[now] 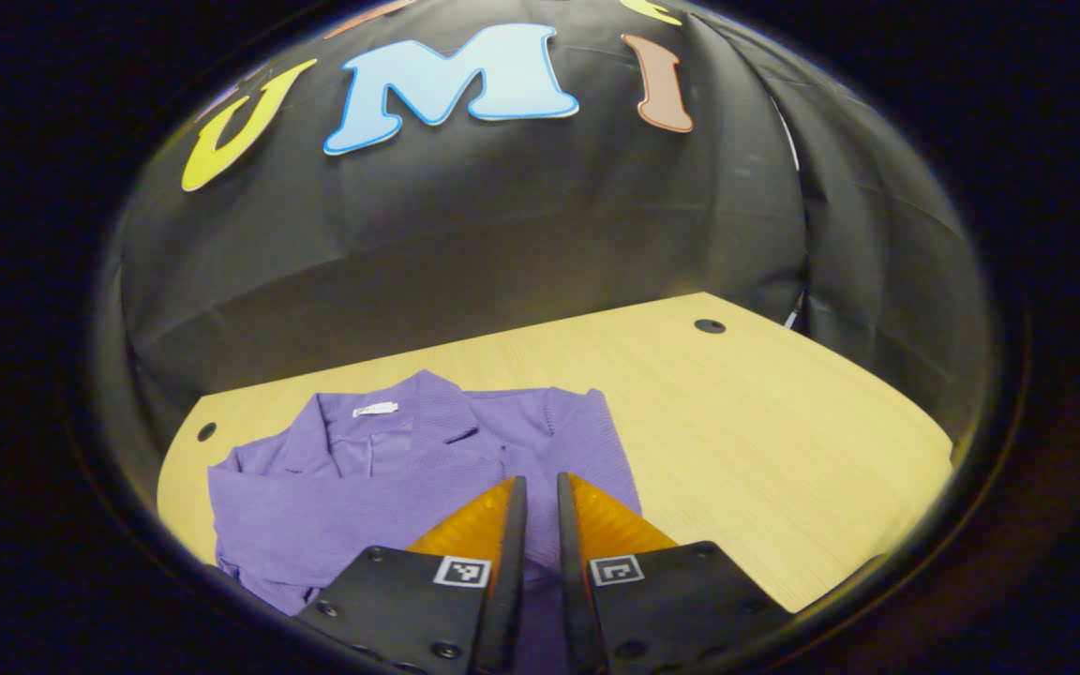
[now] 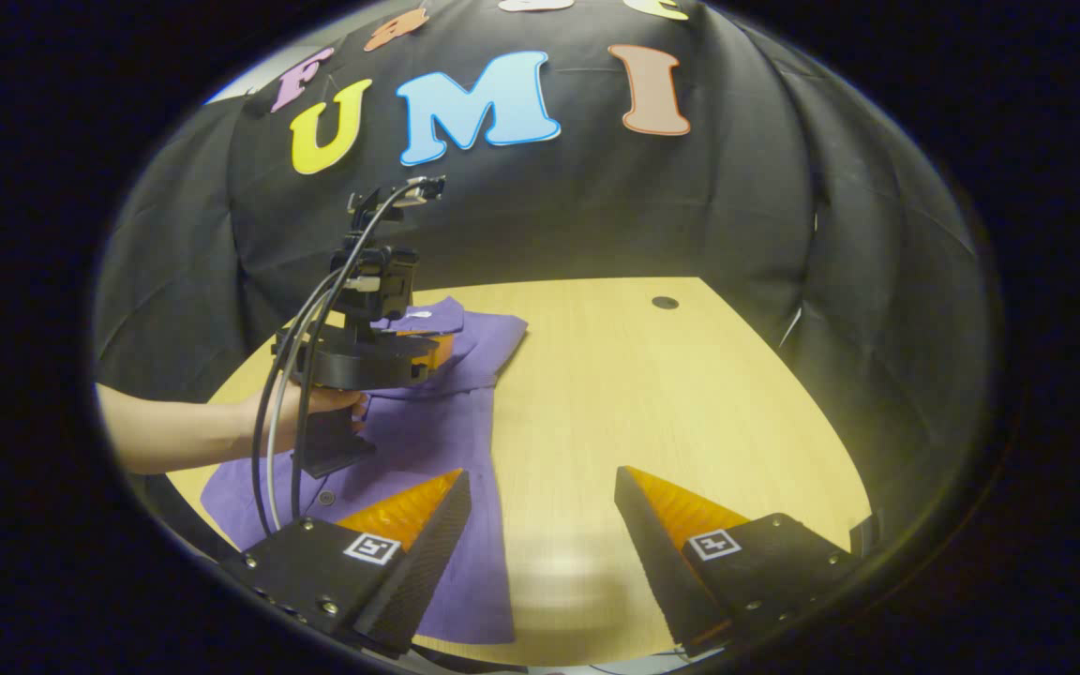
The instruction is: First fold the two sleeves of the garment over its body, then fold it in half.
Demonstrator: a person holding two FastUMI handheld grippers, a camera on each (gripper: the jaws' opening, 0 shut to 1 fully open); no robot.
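Spreading across most of both views, a wooden table (image 1: 784,441) is seen with its right half bare, all the way out to the rounded far corner by the grommet hole (image 1: 710,326), so plenty of open room is left on that side. The purple garment (image 1: 390,487) is laid flat on the left part, collar toward the back wall, its left edge close to the table edge near a second hole (image 1: 206,431). In the right gripper view the garment's (image 2: 437,441) right edge is seen running straight toward the camera, about mid-table.

The left gripper (image 1: 541,492) is held low over the garment, fingers nearly pressed together with just a thin gap; whether any cloth is pinched can't be told. It's also seen farther off (image 2: 427,349), held by a hand (image 2: 315,408), cables trailing down.

The right gripper (image 2: 542,487) is spread wide, one finger above the garment's edge and the other above bare wood, nothing gripped.
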